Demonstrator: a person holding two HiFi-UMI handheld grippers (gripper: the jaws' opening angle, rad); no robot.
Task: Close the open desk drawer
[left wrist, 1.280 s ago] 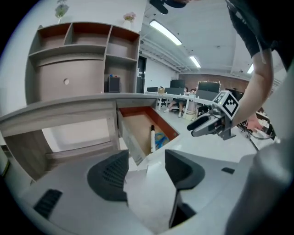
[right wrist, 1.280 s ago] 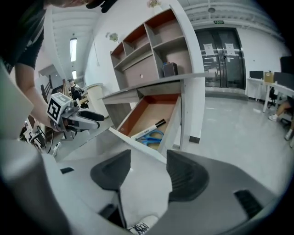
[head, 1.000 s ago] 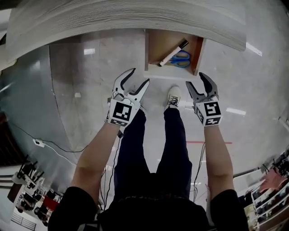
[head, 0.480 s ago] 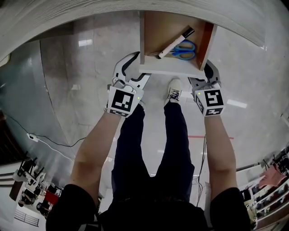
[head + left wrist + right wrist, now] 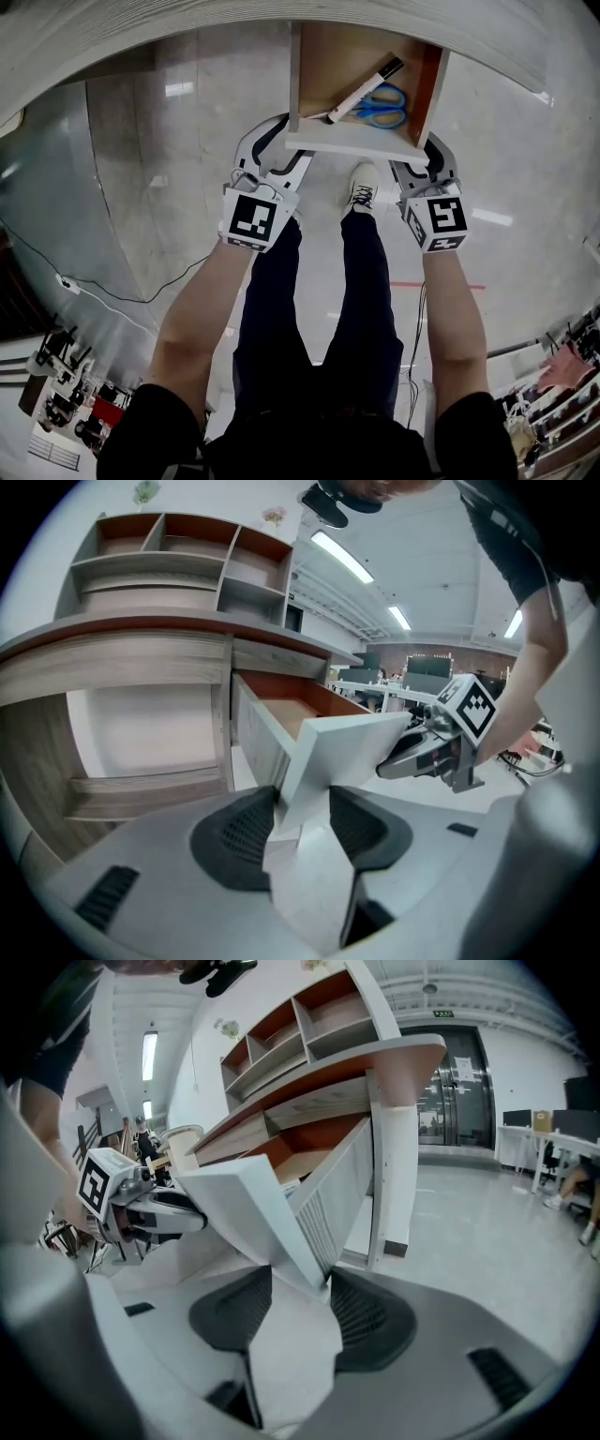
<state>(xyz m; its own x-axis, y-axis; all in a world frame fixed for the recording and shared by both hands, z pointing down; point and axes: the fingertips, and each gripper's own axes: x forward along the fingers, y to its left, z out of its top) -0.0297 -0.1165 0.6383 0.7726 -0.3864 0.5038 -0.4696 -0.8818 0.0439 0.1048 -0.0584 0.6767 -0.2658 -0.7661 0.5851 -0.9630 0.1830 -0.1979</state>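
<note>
The open drawer [image 5: 356,142] is seen at upper centre, pulled out from the desk [image 5: 187,28], with scissors [image 5: 382,105] and a marker [image 5: 361,89] inside. Its front corners are straddled by the left gripper [image 5: 292,139] and the right gripper [image 5: 419,157], whose spread fingers are closing around them.

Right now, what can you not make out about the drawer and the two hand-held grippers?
- Drawer rear: head view, cut off under the desk top.
- Scissors and marker: gripper views, hidden by drawer walls.
- Left hand-held gripper and right hand-held gripper, jaws closing round the front's corners: pad contact unclear.
</note>
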